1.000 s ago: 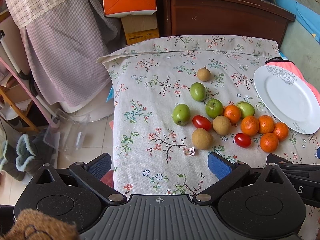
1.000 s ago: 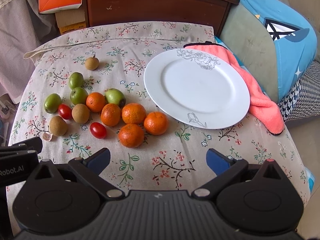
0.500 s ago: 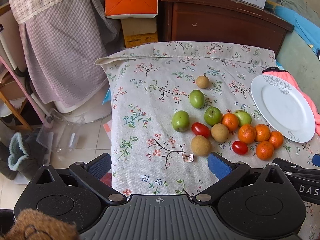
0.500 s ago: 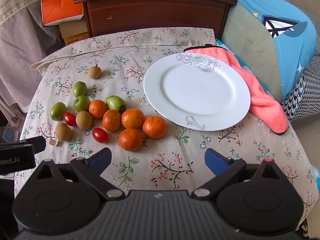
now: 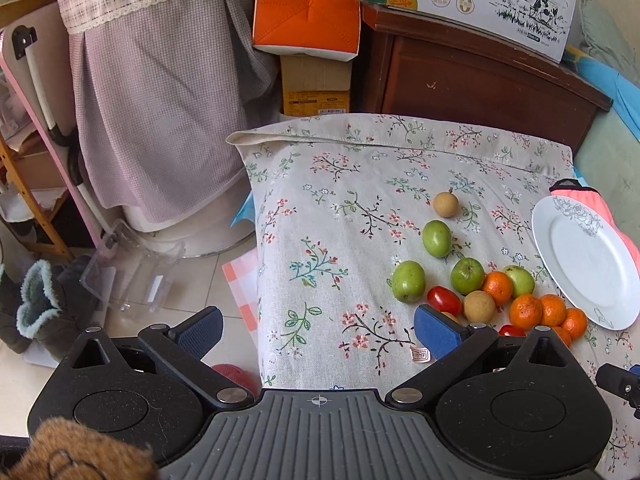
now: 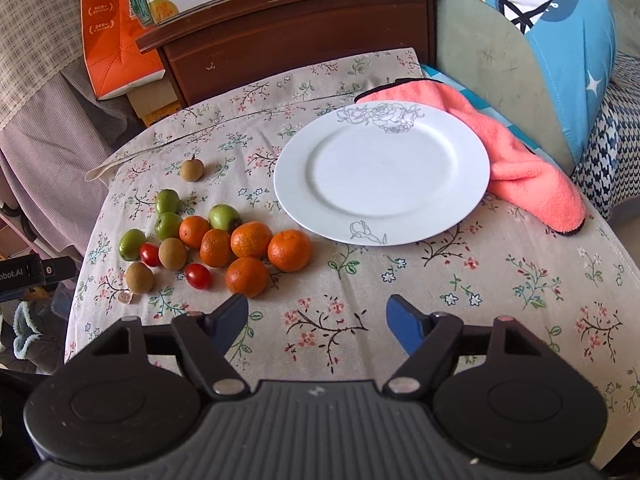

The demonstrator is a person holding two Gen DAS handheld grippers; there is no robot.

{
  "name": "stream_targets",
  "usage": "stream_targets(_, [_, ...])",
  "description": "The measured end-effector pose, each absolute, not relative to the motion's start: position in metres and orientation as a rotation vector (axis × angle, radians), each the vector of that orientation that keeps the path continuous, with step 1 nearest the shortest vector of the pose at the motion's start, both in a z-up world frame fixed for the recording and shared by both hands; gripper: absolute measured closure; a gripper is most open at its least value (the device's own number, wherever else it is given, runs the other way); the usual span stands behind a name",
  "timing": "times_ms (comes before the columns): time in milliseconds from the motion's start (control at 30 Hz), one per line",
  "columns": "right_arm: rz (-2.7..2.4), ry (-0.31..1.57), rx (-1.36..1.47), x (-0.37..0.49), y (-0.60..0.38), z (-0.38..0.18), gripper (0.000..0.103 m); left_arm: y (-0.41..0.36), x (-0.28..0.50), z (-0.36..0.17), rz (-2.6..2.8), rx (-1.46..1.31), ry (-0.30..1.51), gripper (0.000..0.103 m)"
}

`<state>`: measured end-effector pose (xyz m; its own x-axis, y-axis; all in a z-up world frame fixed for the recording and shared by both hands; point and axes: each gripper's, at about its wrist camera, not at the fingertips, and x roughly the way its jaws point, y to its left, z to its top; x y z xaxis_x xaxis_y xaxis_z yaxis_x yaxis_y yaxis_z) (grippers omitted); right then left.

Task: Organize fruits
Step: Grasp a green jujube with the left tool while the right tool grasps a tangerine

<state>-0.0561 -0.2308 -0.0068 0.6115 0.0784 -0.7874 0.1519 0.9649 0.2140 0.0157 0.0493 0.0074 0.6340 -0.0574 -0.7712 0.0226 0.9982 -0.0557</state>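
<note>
Loose fruit lies on a floral tablecloth [image 6: 460, 280]: several oranges [image 6: 289, 250], several green fruits [image 6: 224, 217], brown longans [image 6: 172, 254] and two cherry tomatoes [image 6: 198, 275]. One longan [image 6: 191, 170] sits apart at the back. An empty white plate [image 6: 382, 172] stands right of the fruit; it also shows in the left wrist view [image 5: 584, 264]. My right gripper [image 6: 318, 320] is open and empty, near the table's front edge below the oranges. My left gripper [image 5: 316, 326] is open and empty, at the table's left front edge, left of the green fruit [image 5: 408, 281].
A pink towel [image 6: 532, 168] lies under the plate's right side. A dark wooden cabinet [image 6: 304, 32] with a milk carton box stands behind the table. An orange box [image 5: 308, 4], a covered appliance [image 5: 152, 112] and a clear plastic bin [image 5: 132, 276] are on the floor side, left.
Both grippers have pulled back and up from the table. The fruit and plate look smaller and farther. Nothing on the table has moved.
</note>
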Motion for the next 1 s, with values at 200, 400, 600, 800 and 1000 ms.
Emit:
stream_targets(200, [0.012,0.903,0.319,-0.058,-0.231,-0.006,0.035,0.044,0.029,0.016,-0.113,0.009,0.855,0.003])
stream_targets(400, [0.035,0.882,0.322,-0.057,-0.226,-0.007,0.037,0.022,0.044,0.019,-0.231,0.187,0.813,0.005])
stream_targets(600, [0.051,0.878,0.333,-0.049,-0.22,-0.013,0.044,0.02,0.053,0.009,-0.274,0.141,0.822,0.016])
stream_targets(800, [0.066,0.881,0.349,-0.038,-0.207,-0.022,0.05,0.021,0.058,-0.001,-0.312,0.098,0.844,0.031])
stream_targets(1000, [0.059,0.881,0.337,-0.032,-0.197,-0.026,0.056,0.02,0.062,-0.009,-0.33,0.063,0.847,0.042])
